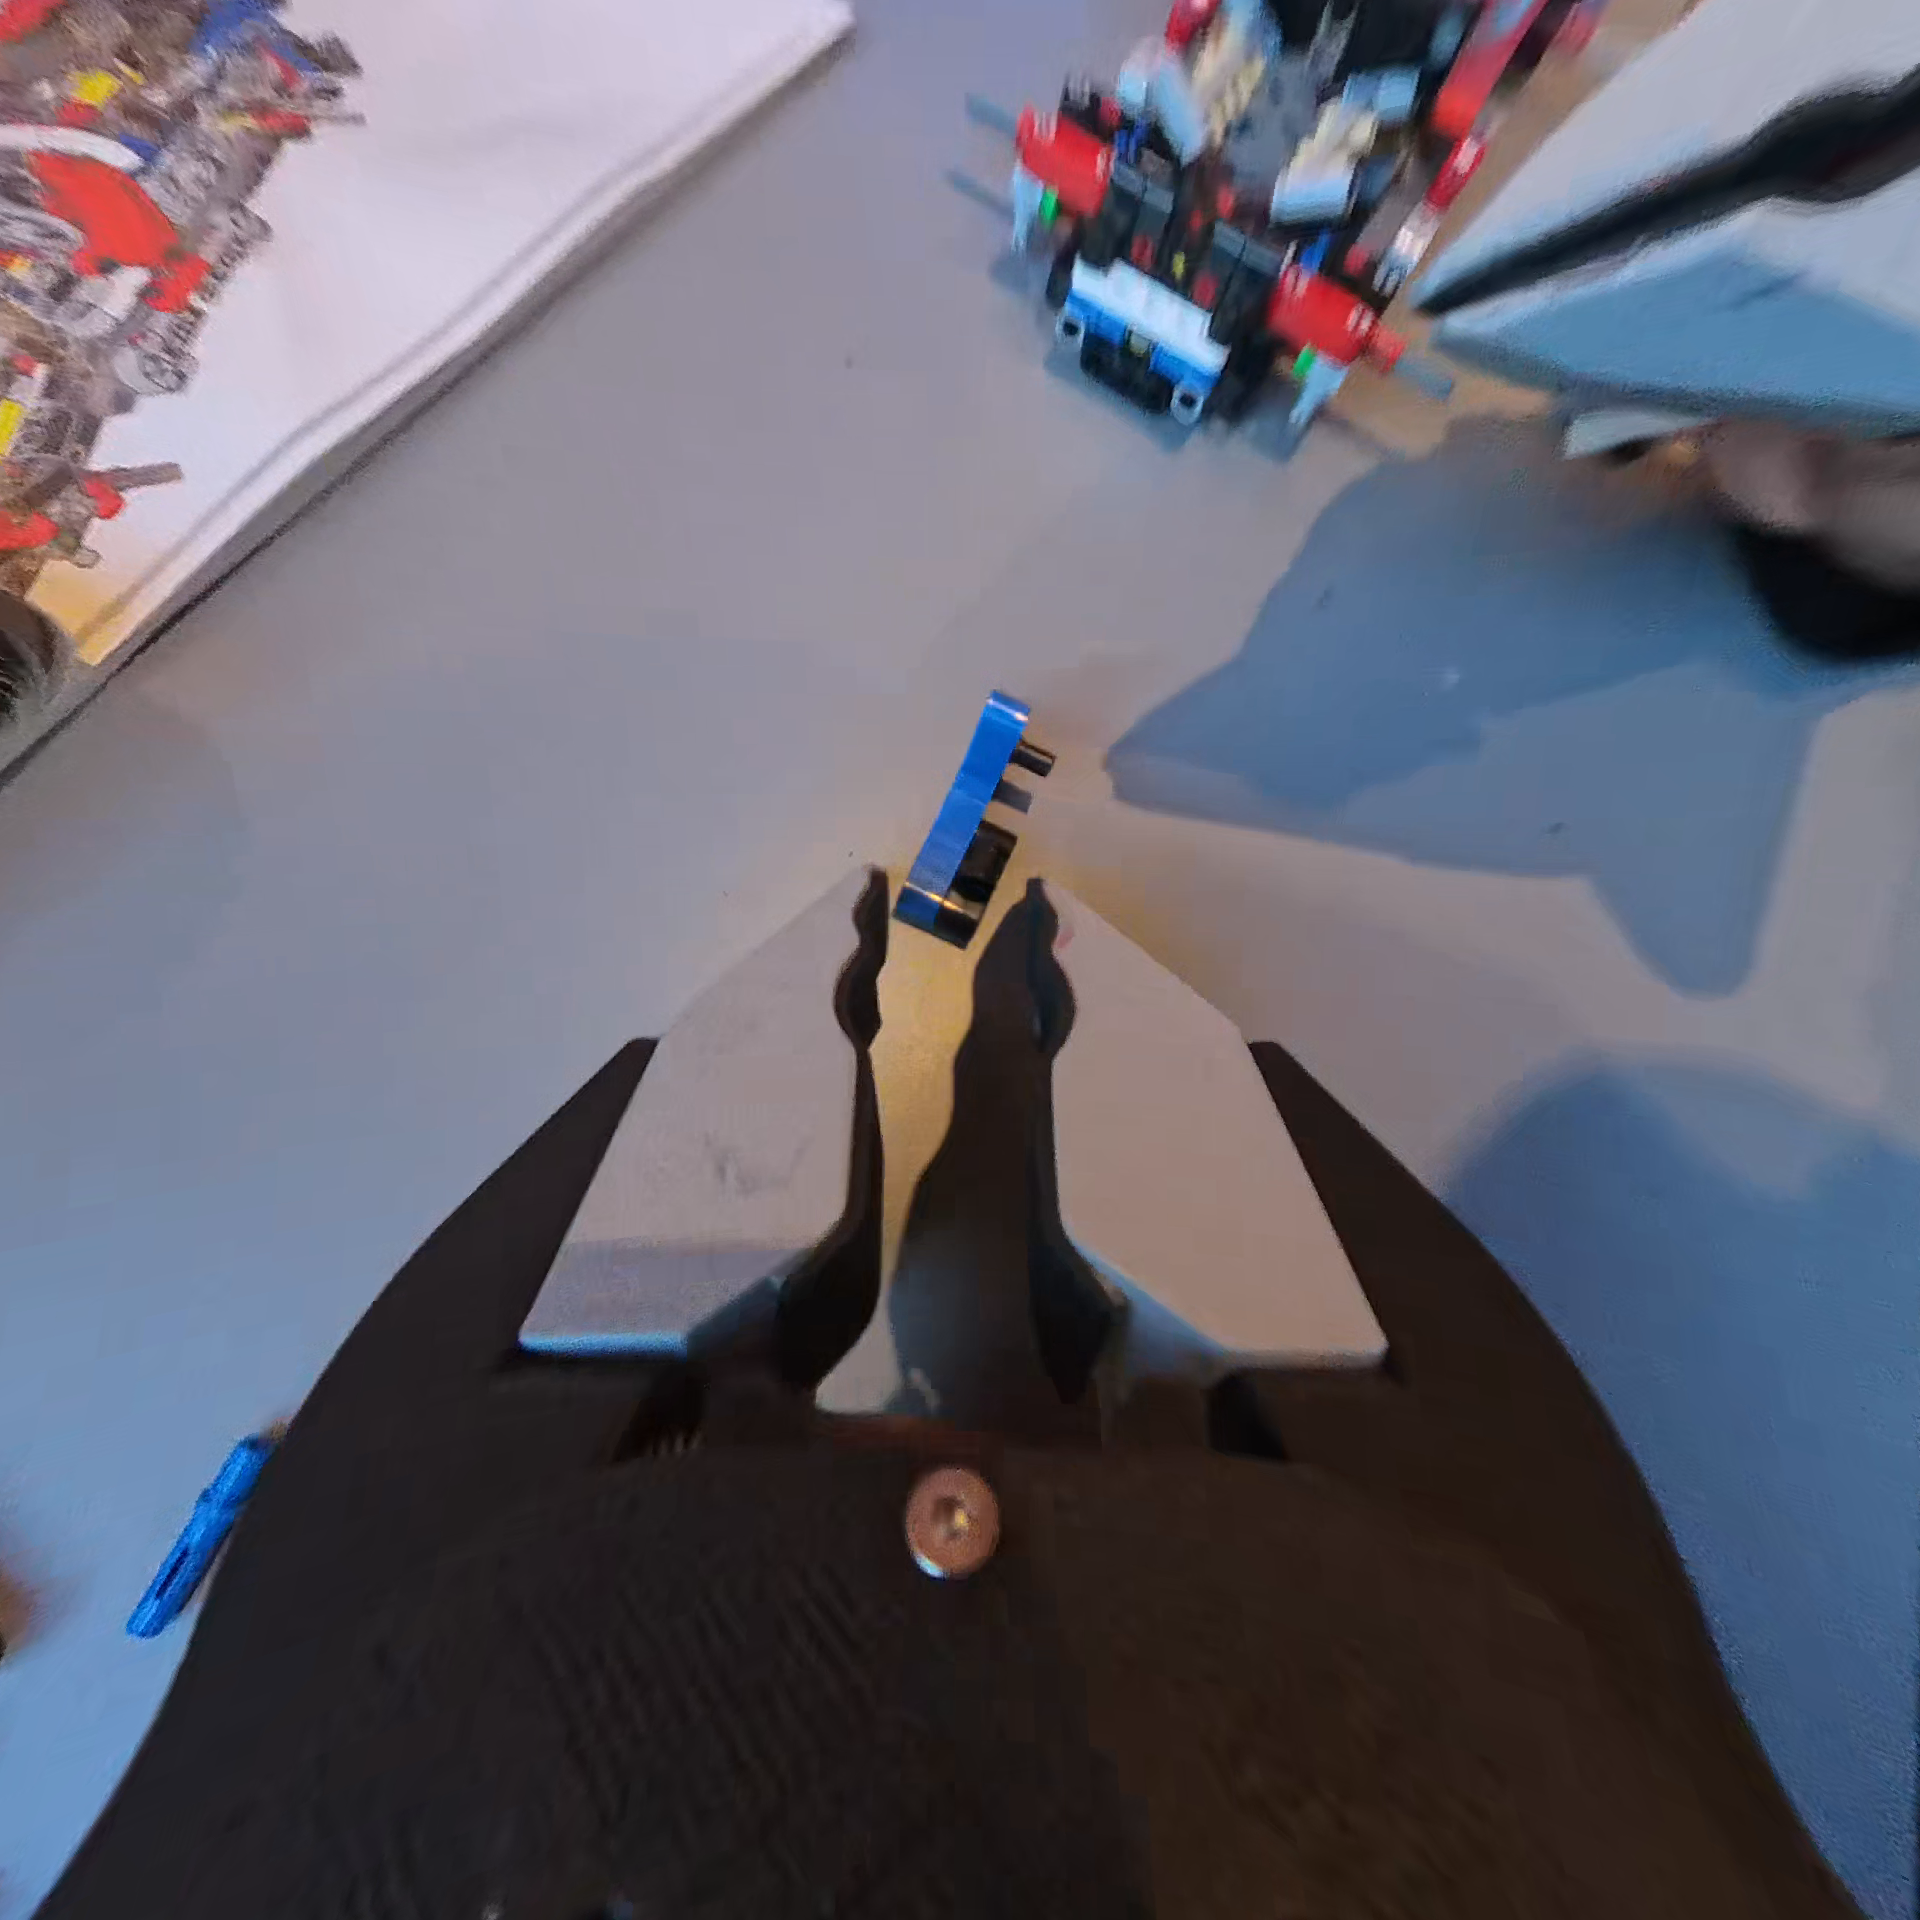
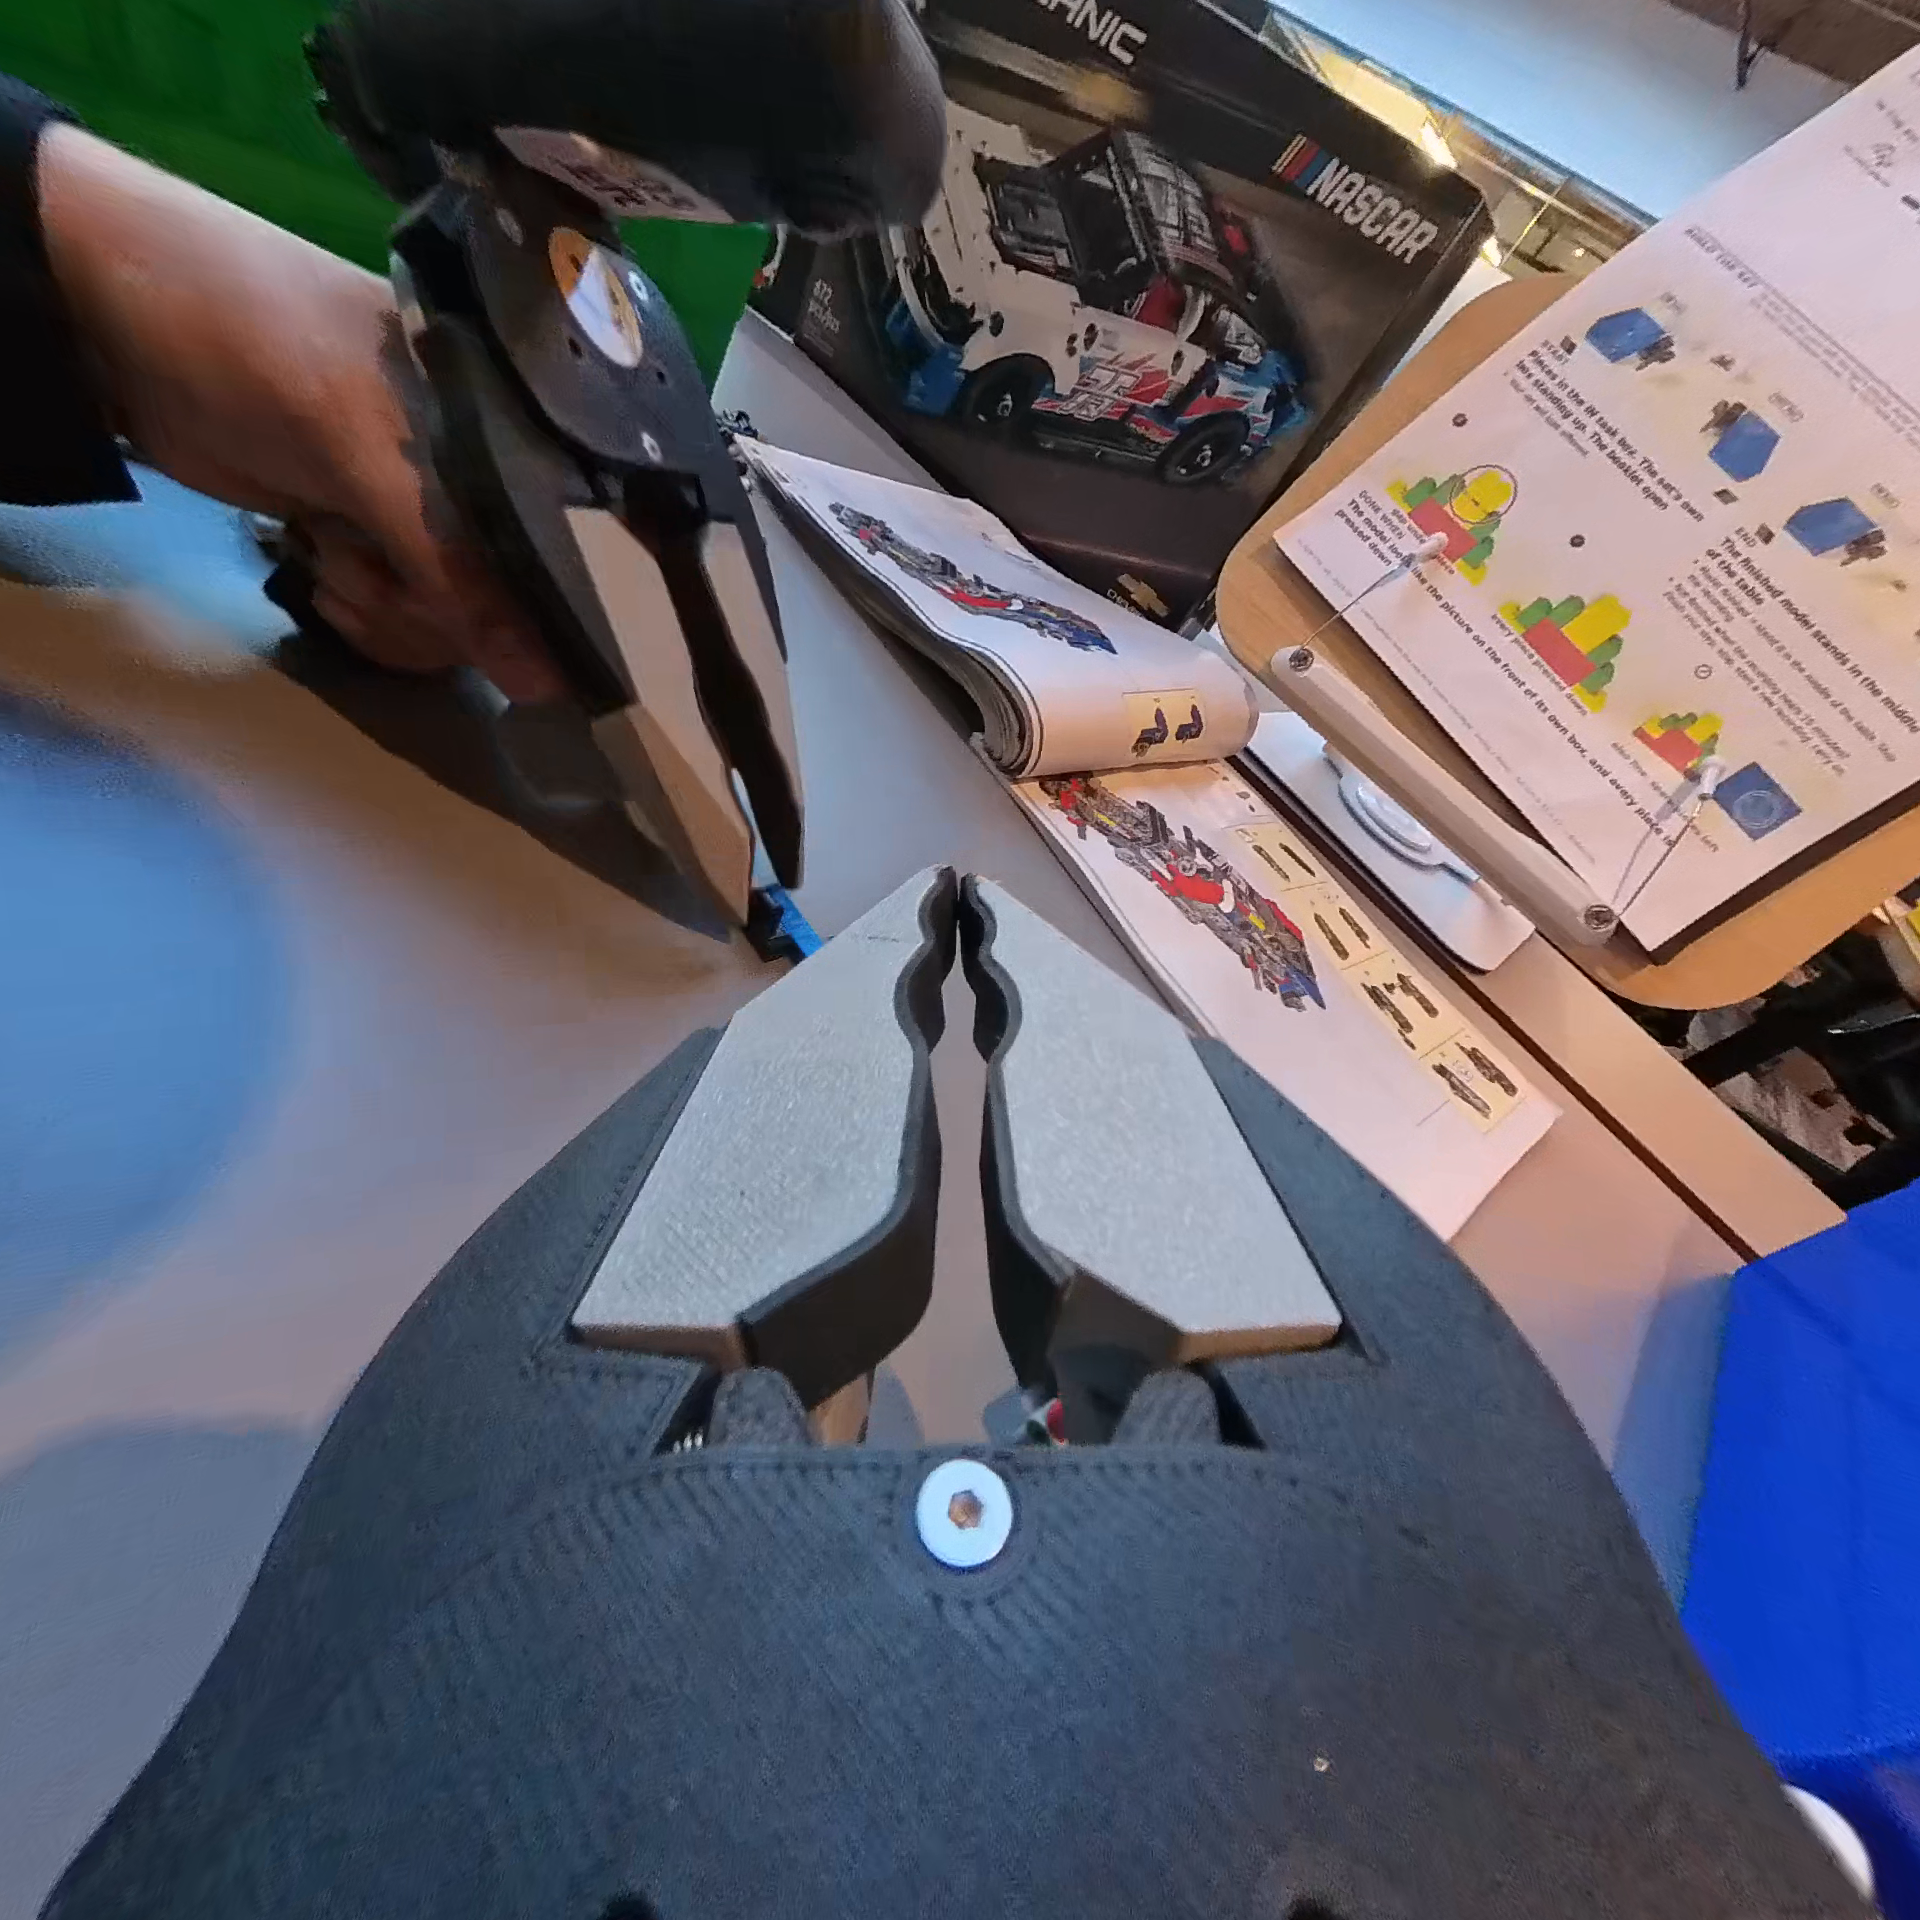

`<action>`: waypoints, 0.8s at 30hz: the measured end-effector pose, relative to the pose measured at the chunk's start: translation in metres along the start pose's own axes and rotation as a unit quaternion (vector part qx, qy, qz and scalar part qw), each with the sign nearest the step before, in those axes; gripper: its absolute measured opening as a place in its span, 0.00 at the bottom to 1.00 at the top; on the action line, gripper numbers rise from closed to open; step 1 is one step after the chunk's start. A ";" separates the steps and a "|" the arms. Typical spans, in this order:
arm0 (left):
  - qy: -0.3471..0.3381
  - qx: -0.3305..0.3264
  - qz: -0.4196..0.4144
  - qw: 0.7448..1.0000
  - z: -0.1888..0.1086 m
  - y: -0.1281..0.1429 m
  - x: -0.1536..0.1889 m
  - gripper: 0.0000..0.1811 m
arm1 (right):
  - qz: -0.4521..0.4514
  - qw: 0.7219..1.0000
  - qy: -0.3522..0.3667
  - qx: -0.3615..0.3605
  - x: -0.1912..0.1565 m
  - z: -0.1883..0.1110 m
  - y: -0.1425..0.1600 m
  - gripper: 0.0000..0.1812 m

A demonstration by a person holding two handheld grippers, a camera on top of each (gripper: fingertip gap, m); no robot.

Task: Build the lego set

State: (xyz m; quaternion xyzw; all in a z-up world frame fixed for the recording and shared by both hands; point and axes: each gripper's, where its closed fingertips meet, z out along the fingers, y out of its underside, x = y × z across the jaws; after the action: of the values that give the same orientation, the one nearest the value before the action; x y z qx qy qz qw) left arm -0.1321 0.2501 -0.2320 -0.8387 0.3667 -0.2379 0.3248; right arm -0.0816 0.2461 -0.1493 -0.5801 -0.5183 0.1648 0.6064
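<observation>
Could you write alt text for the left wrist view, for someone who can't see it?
A black-and-grey two-finger gripper, jaws slightly apart, points at a small blue Lego beam with black pins at its tips, above a grey table. Farther off sit a blurred, partly built red, black and blue Lego model and an open instruction booklet.

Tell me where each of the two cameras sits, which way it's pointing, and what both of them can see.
Left wrist view: on the left gripper, looking down along its open fingers at a blue piece on the table, the half-built model beyond.
Right wrist view: on the right gripper, shut, facing the booklet and box; a hand shows.
Shared: the blue piece, table, booklet and both grippers.
</observation>
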 end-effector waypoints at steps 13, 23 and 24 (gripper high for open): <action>0.146 0.153 -0.338 0.917 -0.016 -0.031 0.023 0.08 | 0.013 0.998 -0.048 -0.031 -0.023 0.000 0.013 0.10; 0.199 0.212 -0.552 0.782 -0.020 -0.019 0.067 0.08 | -0.004 0.989 -0.132 -0.058 -0.059 0.013 0.015 0.26; 0.198 0.217 -0.558 0.776 -0.021 -0.020 0.064 0.08 | 0.000 0.989 -0.138 -0.054 -0.059 0.012 0.015 0.23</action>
State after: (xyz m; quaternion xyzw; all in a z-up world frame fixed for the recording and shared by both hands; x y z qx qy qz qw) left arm -0.0968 0.2031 -0.1935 -0.7376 -0.1710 -0.6119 0.2285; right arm -0.1099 0.2088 -0.1906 -0.5840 -0.6051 0.2150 0.4966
